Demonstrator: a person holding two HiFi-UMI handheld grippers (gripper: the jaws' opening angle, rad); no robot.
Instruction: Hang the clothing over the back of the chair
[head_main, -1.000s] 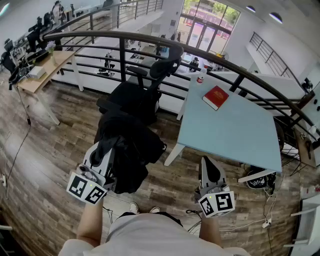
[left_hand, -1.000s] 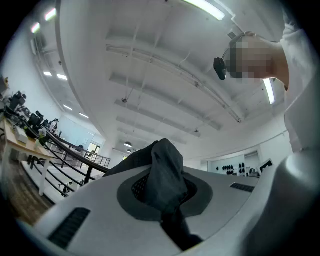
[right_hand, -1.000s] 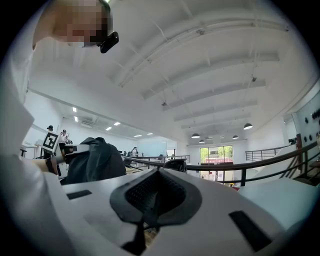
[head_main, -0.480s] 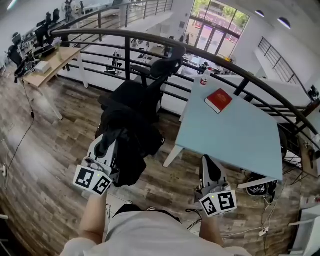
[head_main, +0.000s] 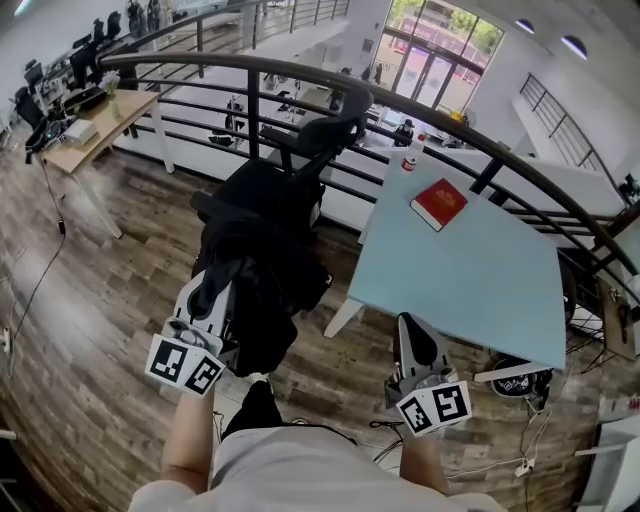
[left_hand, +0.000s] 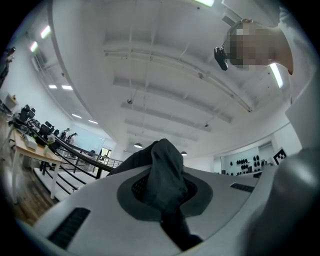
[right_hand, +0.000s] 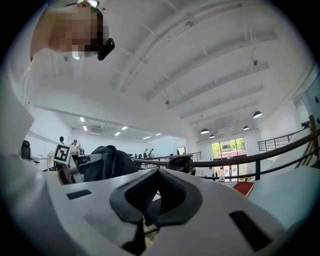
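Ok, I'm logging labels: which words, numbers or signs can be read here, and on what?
None can be read.
Red hardcover book on the light blue table: cover print too small.
White plastic bottle: label blurred.
Left gripper and right gripper cubes: black-and-white square patterns, no letters.
Black garment: no print.
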